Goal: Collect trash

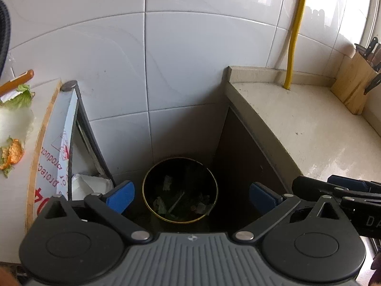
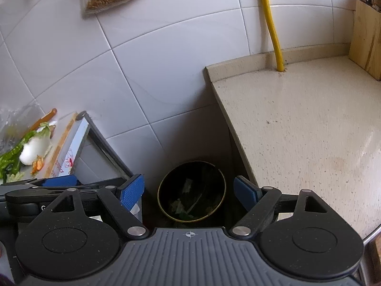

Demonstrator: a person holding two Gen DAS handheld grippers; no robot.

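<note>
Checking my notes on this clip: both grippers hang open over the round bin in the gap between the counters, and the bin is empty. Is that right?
Not quite. The bin is not empty: the left wrist view shows scraps lying at its bottom, and the right wrist view agrees. The rest holds: the left gripper and right gripper are both open above it, holding nothing.

Bin was black inside w/ a gold rim. Gripper fingers had blue pads on black arms; grey ribbed body. Wall tiles white, grey grout. Counter beige, speckled. Hose yellow. Knife block pale wood. Veg scraps green, white, orange.
</note>
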